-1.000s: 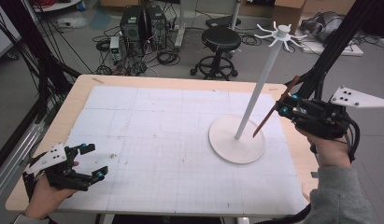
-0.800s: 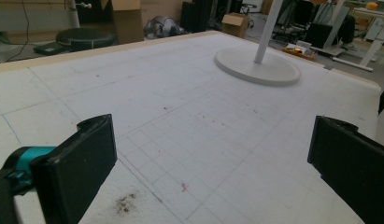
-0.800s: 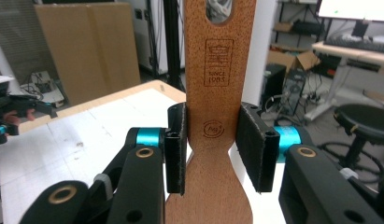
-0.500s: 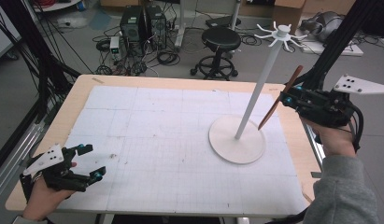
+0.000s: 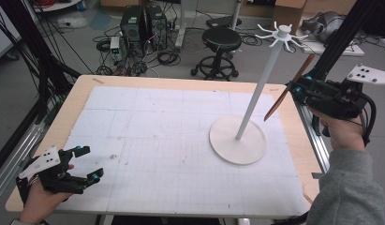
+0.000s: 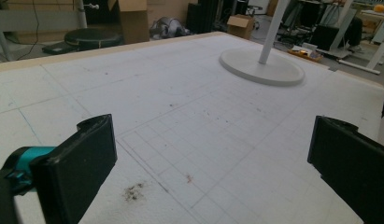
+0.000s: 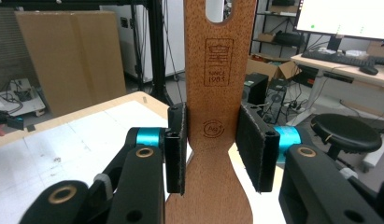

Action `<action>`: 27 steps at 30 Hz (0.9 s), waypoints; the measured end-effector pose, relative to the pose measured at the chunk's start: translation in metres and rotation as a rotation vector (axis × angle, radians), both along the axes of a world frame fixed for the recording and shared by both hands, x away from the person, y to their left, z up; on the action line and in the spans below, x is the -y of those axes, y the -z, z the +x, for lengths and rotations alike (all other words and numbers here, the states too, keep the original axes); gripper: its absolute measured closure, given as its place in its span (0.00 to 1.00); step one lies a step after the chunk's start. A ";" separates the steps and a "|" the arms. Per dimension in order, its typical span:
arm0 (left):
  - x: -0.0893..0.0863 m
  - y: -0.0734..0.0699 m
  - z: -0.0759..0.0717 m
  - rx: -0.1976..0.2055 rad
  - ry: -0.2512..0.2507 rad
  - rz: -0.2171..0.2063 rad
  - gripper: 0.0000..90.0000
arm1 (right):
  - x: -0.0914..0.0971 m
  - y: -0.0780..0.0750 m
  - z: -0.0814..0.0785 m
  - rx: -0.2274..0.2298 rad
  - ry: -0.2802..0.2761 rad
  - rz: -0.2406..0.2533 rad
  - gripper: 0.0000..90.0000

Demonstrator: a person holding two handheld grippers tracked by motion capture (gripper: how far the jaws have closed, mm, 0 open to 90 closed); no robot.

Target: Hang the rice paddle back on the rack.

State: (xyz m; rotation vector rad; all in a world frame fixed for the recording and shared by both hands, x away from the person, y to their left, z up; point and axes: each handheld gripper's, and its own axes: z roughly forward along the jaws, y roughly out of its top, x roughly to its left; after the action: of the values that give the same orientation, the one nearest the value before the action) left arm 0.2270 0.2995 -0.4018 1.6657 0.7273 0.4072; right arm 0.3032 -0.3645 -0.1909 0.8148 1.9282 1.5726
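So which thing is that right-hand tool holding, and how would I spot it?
Start at the white table and its tall white stand. Just right of the pole, the right gripper clamps a flat brown wooden utensil, the one slanted reddish-brown strip among white and black things.

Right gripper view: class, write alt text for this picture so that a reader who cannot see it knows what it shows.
Two black jaws of the right gripper clamp a flat wooden utensil by its handle, which bears a stamped logo and a hanging slot at its top end. Behind lie the white table mat, a black stool and a desk with a monitor.
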 end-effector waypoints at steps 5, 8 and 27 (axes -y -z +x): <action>-0.001 0.001 -0.001 -0.004 -0.001 0.001 0.02 | -0.001 -0.005 0.003 0.003 0.011 -0.018 0.72; -0.001 0.001 -0.002 -0.004 -0.005 -0.002 0.02 | -0.001 -0.007 0.005 0.005 0.016 0.005 0.72; -0.008 0.001 -0.006 -0.002 -0.024 -0.007 0.02 | -0.005 -0.018 0.013 0.019 0.034 0.033 0.72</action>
State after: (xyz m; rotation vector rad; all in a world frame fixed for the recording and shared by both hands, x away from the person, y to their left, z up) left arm 0.2206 0.3070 -0.4024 1.6520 0.7501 0.4194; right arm 0.3158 -0.3593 -0.1731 0.8386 1.8704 1.5901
